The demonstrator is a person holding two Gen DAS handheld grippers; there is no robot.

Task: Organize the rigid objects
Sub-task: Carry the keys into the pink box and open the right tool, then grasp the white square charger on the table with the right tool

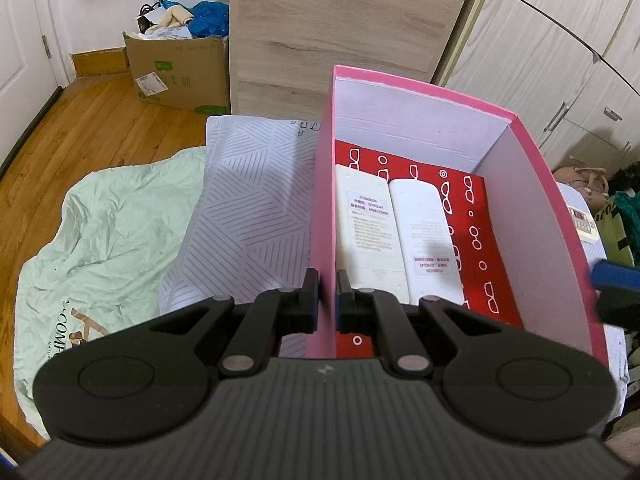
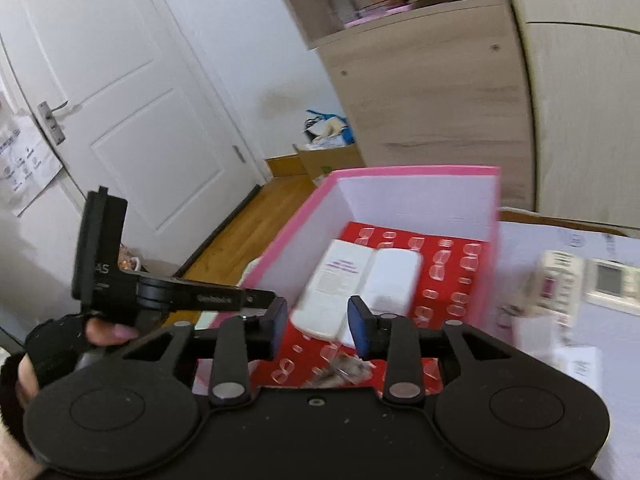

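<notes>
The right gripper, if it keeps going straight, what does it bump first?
Probably the two white rectangular remotes lying in the pink cardboard box; the open right gripper points at them, though depth is unclear.

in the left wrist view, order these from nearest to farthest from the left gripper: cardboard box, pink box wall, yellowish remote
1. pink box wall, clamped between the left gripper pads
2. yellowish remote, inside the box, just right of the wall
3. cardboard box, far back left on the floor

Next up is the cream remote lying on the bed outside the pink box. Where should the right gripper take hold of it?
Probably across its narrow width, near mid-body, coming down from above. The cream remote lies flat on the bed, button face up, just right of the pink box, so only its long side edges look free. The right gripper is open and empty. Blur hides finer detail.
</notes>
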